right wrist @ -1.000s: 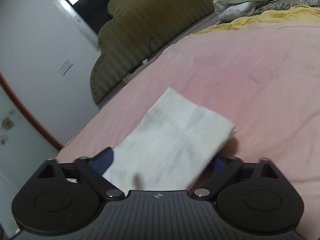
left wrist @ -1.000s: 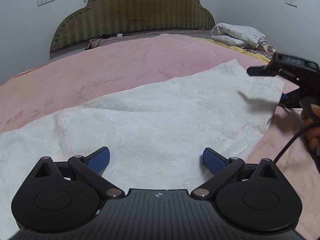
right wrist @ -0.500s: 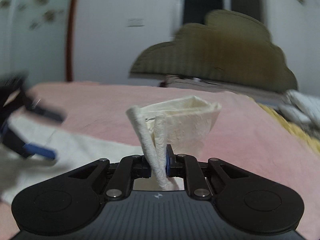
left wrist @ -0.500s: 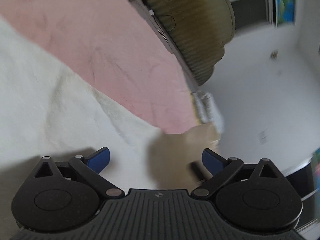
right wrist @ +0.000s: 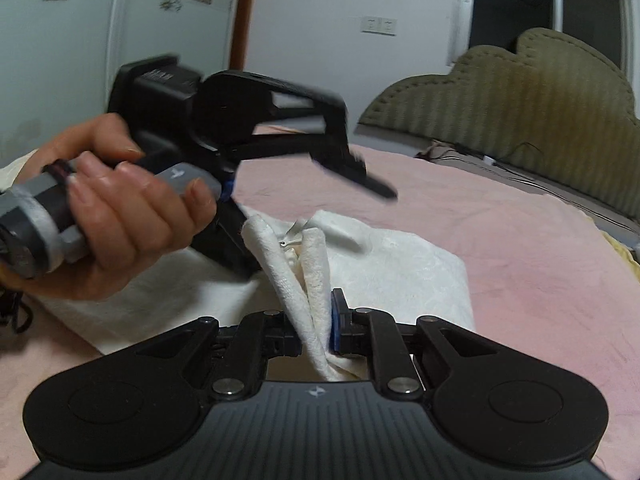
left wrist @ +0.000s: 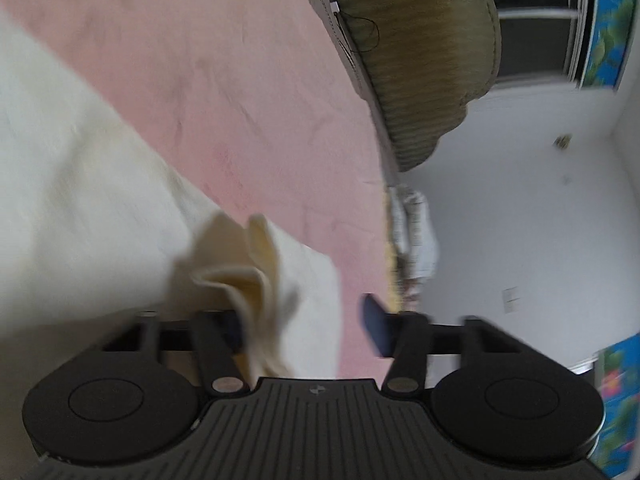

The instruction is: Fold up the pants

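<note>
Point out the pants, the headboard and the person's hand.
pants (right wrist: 408,264): right wrist view, on the flat white cloth lying on the bed.
headboard (right wrist: 532,100): right wrist view, on its olive padded face.
person's hand (right wrist: 124,216): right wrist view, on the fingers round the grey handle.

Left gripper (left wrist: 306,330) motion-blurred, pants (left wrist: 80,208) edge-cropped

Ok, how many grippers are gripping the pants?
1: the right gripper, shut on a pants edge. The left gripper: jaws have just been closing around fabric, no pinch yet.
</note>
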Demonstrator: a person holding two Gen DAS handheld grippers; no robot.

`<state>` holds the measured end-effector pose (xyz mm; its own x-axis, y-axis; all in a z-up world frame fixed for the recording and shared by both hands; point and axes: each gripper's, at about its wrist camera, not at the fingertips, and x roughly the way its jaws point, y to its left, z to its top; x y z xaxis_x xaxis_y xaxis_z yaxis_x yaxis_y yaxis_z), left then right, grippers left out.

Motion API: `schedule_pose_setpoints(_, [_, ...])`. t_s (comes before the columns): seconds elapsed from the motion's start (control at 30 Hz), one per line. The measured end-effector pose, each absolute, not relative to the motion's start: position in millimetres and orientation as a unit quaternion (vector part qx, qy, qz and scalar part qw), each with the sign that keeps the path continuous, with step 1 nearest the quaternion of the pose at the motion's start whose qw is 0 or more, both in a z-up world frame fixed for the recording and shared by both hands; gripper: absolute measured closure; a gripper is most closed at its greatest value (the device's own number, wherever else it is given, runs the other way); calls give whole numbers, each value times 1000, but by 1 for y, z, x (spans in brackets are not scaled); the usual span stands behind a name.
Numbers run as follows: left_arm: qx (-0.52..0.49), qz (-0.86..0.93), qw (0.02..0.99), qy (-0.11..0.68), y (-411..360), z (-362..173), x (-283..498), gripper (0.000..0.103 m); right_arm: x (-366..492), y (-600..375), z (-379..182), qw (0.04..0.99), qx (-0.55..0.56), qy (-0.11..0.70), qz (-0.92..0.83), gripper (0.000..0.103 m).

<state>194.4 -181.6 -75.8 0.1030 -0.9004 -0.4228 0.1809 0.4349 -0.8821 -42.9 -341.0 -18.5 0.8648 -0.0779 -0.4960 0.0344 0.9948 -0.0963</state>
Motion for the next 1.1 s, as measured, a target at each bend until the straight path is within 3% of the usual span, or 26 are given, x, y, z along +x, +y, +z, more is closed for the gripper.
schedule_pose_setpoints(0.03, [-319, -407, 676, 525, -177, -71, 195, 79, -38, -336, -19, 964, -49, 260, -27, 90])
schedule_pose_setpoints(0.1, [-277, -398, 709, 512, -167, -61, 195, 88, -31, -326, -20, 963, -55, 263, -17, 90])
schedule_pose_setpoints(0.23, [-222, -371, 761, 484, -134, -43, 194, 97, -16, -301, -20, 964, -54, 259, 25, 90])
schedule_pose_setpoints(0.47, [-112, -303, 841, 434, -93, -23, 188, 96, 10, -247, -28, 957, -88, 257, 104, 90])
schedule_pose_setpoints(0.53, [-81, -286, 850, 435, -89, -28, 189, 89, 18, -233, -33, 953, -99, 263, 115, 90])
schedule_pose_setpoints(0.6, [-74, -282, 850, 439, -80, -35, 187, 86, 25, -223, -39, 942, -119, 291, 120, 82])
schedule_pose_setpoints(0.7, [-54, -275, 861, 425, -69, -32, 180, 72, 16, -209, -34, 935, -172, 291, 107, 58])
schedule_pose_setpoints(0.73, [-50, -267, 864, 423, -65, -29, 178, 63, 8, -210, -28, 932, -180, 292, 122, 44])
schedule_pose_setpoints(0.77, [-48, -259, 870, 418, -60, -25, 176, 61, -1, -214, -20, 931, -171, 290, 142, 39])
schedule_pose_setpoints(0.83, [-36, -238, 887, 395, -51, -14, 173, 56, -16, -232, -2, 936, -121, 275, 184, 39])
schedule_pose_setpoints(0.97, [23, -197, 920, 337, -55, 8, 170, 56, -22, -277, 15, 955, -14, 246, 166, 39])
schedule_pose_setpoints(1.03, [67, -212, 916, 335, -72, 6, 174, 49, -11, -287, 3, 958, 0, 269, 99, 39])
schedule_pose_setpoints(1.07, [100, -218, 910, 338, -82, -1, 176, 38, -4, -289, -6, 954, 10, 291, 73, 39])
schedule_pose_setpoints(1.1, [133, -213, 906, 341, -90, -9, 177, 37, 1, -290, -17, 945, 20, 319, 64, 39])
